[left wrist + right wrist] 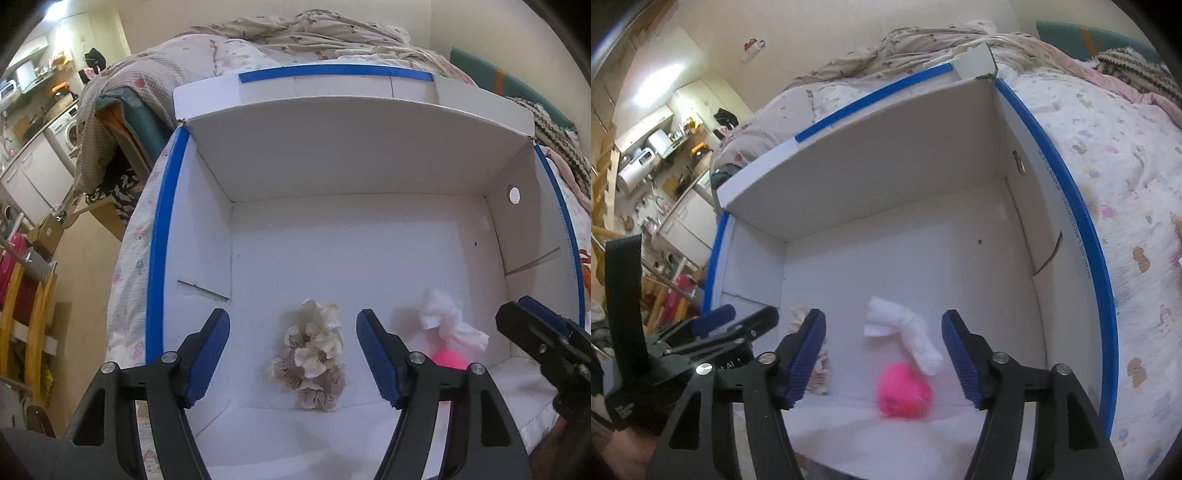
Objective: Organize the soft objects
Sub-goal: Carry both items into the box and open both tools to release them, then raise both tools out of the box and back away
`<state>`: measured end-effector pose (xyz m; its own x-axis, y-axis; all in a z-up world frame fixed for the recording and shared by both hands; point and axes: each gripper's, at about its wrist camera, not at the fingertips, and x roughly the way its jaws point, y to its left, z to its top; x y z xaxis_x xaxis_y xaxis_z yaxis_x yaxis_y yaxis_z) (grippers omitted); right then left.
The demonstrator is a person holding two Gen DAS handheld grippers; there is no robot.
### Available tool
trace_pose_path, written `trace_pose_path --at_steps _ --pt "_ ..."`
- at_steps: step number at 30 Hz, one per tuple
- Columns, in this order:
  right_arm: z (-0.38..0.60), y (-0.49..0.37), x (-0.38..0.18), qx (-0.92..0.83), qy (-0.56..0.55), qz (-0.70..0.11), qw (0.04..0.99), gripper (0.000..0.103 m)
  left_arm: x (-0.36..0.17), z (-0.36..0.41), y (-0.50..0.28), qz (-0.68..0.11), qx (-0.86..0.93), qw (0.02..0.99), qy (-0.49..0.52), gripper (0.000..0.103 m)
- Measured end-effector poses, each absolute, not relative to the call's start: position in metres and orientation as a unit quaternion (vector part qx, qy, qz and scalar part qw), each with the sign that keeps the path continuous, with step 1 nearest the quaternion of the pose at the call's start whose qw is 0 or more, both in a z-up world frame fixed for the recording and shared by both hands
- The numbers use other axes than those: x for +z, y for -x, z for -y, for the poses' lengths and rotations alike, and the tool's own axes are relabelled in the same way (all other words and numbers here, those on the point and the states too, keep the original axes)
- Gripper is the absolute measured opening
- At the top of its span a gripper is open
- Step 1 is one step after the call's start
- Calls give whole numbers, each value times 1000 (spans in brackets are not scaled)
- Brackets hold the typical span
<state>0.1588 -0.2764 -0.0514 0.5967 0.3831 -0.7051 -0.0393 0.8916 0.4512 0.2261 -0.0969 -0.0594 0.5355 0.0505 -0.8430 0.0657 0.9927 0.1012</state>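
Scrunchies (312,354), white cloth (905,332) and pink ball (904,391) lie inside the box (332,166); I judge both grippers, left (293,354) and right (883,356), spread empty, next fetch another.

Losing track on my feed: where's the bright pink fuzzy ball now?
The bright pink fuzzy ball lies on the white cardboard box floor, near side, just below the white rolled sock.

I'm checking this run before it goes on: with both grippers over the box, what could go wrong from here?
The left gripper and right gripper, both open and empty, hang close together over the white box; they might collide. The pink ball looks blurred, perhaps rolling, so a grab may miss. The white cloth touches it and could snag.
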Motion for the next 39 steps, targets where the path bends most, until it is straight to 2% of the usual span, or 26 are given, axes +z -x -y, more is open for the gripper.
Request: trace_pose_path --at_steps 4,8,10,39 --pt "279 -159 -54 131 -220 -437 862 76 -57 96 -223 -477 -2 876 -65 68" --pt "280 -155 -52 131 -220 -429 866 88 -56 94 -221 -477 0 877 -65 68" --pt "280 -153 -49 131 -221 -423 869 91 -55 94 -220 -475 4 877 -67 68" --pt "278 -107 -34 115 -192 -416 882 91 -31 67 -169 -461 -5 886 -45 69"
